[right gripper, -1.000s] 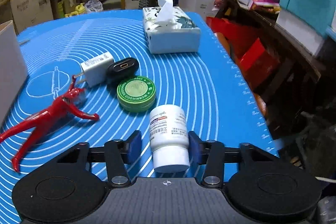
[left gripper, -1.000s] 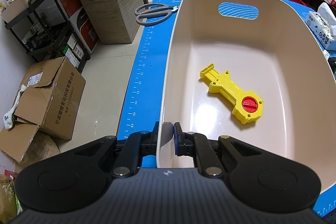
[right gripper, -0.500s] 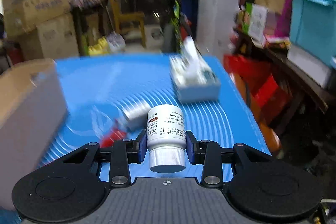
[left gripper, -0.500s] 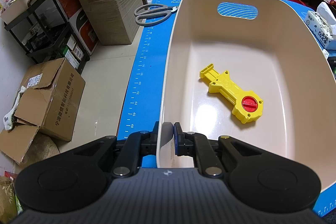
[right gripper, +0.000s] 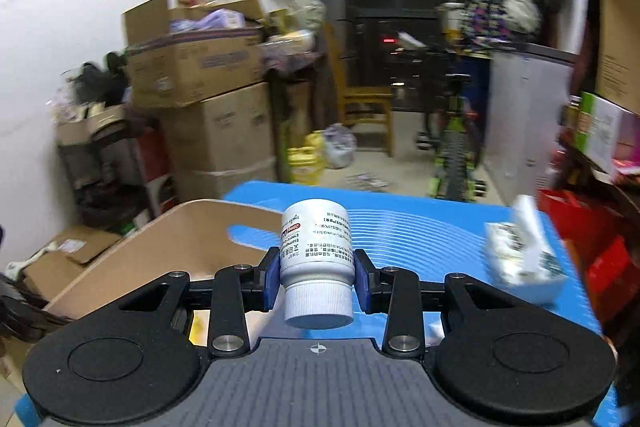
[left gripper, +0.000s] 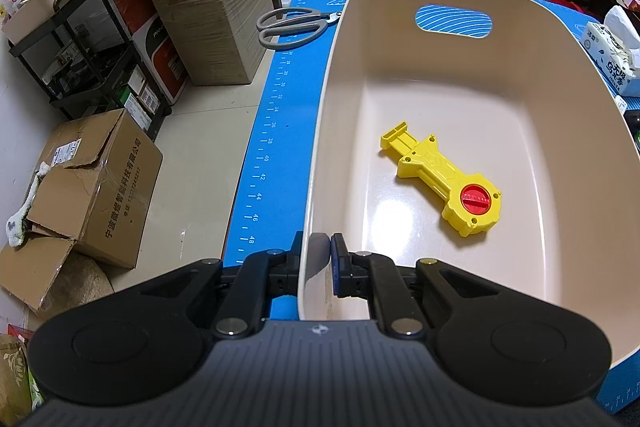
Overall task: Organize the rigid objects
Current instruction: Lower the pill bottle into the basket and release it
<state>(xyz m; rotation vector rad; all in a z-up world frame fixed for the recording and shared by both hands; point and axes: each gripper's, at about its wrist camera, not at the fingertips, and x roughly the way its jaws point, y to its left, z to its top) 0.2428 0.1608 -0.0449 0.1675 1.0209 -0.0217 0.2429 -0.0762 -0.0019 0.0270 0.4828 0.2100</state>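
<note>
The white pill bottle (right gripper: pixel 316 259) is hanging cap-first toward the camera in the right claw (right gripper: pixel 316 277), whose blue pads are pressing its sides, above the blue mat (right gripper: pixel 420 231) covering the desk, near the beige bin (right gripper: pixel 180 239). Only the left wrist view is showing the bin's inside, where a yellow toy (left gripper: pixel 444 183) is lying, scissors (left gripper: pixel 292 25) outside it, the left claw (left gripper: pixel 316 263) pinching the bin's near rim
</note>
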